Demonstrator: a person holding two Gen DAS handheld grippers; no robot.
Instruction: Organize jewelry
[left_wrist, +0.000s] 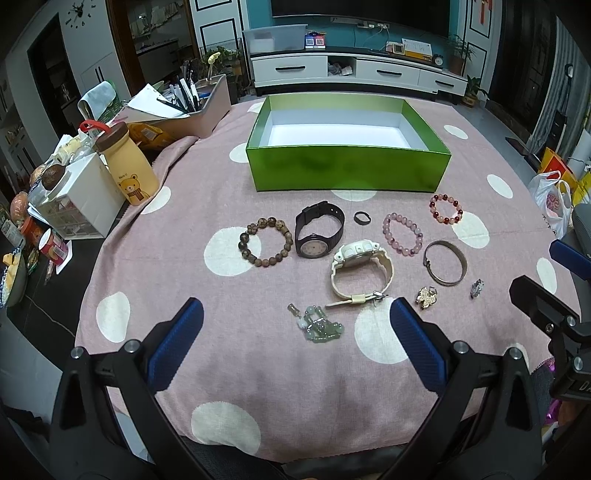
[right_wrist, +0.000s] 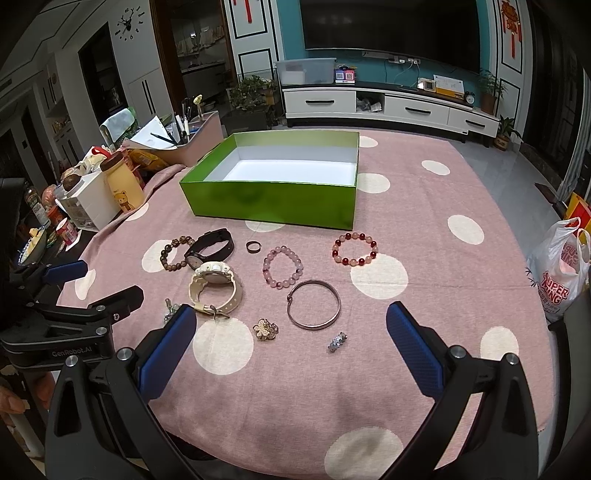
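Observation:
An empty green box stands at the back of the pink dotted cloth. In front of it lie a brown bead bracelet, a black watch, a small dark ring, a cream watch, a pink bead bracelet, a red bead bracelet, a metal bangle, a gold brooch, a small silver piece and a green bead piece. My left gripper hangs open near the green beads. My right gripper is open before the bangle. Both hold nothing.
Left of the cloth stand a yellow bear bottle, a white drawer unit, a pen-filled organizer and food clutter. A plastic bag hangs at the right edge. A TV cabinet is behind the table.

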